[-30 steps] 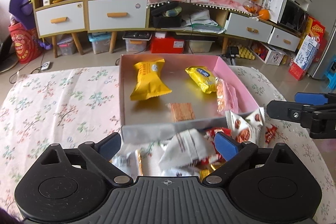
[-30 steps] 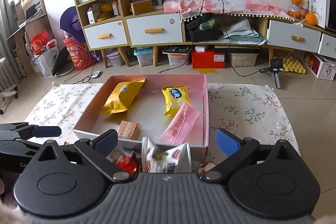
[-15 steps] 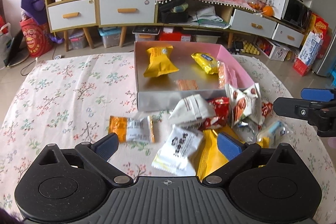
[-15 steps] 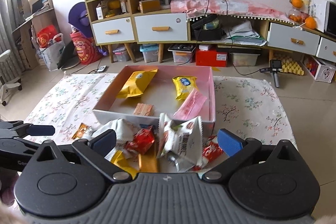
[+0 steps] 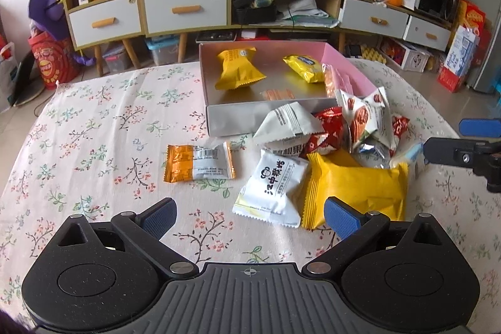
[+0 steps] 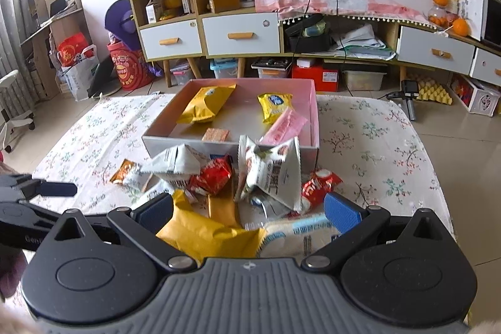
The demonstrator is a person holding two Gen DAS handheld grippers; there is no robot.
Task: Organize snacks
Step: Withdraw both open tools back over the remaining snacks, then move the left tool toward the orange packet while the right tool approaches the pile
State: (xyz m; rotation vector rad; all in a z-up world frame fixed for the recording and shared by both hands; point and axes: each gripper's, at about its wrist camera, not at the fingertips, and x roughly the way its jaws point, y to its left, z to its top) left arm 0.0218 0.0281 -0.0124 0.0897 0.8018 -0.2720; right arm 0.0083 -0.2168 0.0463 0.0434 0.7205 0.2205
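Note:
A pink box [image 5: 350, 66] [image 6: 314, 115] on the flowered tablecloth holds two yellow packets [image 5: 236, 69], a small orange one [image 5: 277, 94] and a pink one [image 6: 283, 127]. A pile of loose snacks lies in front of it: a big yellow packet [image 5: 357, 187], white packets [image 5: 271, 190], red ones [image 6: 213, 177], an orange-and-white one [image 5: 200, 163]. My left gripper [image 5: 249, 216] is open and empty, just short of the pile. My right gripper [image 6: 247, 212] is open over the pile, with the yellow packet [image 6: 203, 235] and a pale blue packet [image 6: 300, 235] between its jaws.
The tablecloth [image 5: 94, 127] stretches wide to the left of the box. The table's right edge [image 6: 435, 165] drops to the tiled floor. A cabinet with drawers [image 5: 184, 10] stands behind the table. The right gripper also shows at the right of the left wrist view [image 5: 469, 146].
Both grippers have pulled back from the box toward me. More of the snack pile and of the tablecloth has come into view. Both stayed open.

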